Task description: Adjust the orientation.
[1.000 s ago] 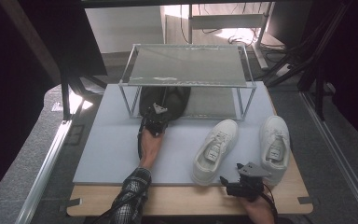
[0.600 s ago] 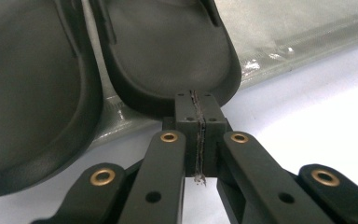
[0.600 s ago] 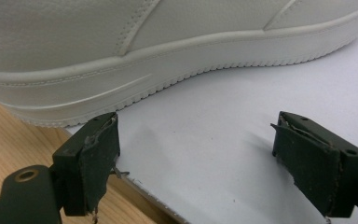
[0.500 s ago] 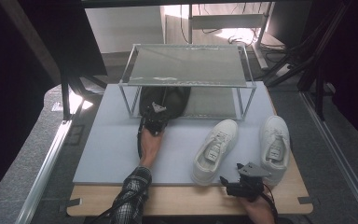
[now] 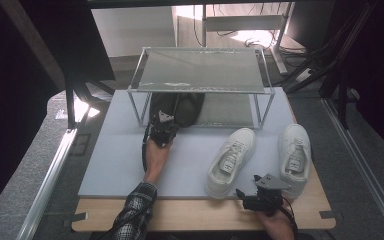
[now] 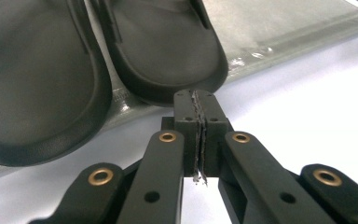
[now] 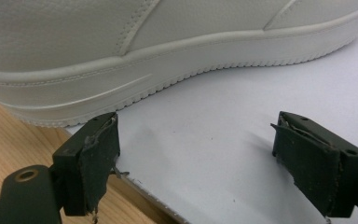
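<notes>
Black slippers point(image 6: 98, 60) shelved; left gripper point(image 6: 196, 105), jaws closed and empty, sits at their heels. Right gripper point(image 7: 196, 154), jaws wide, faces a sneaker point(image 7: 168, 46), probably the next grasp.

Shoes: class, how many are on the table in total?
4: two black slippers under the wire rack; one white sneaker mid-mat, another at right.

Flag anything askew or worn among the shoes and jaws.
The left white sneaker lies angled, toe toward the rack, while the right white sneaker sits straighter. The right gripper has frayed, peeling pads. The black slippers sit neatly together.
</notes>
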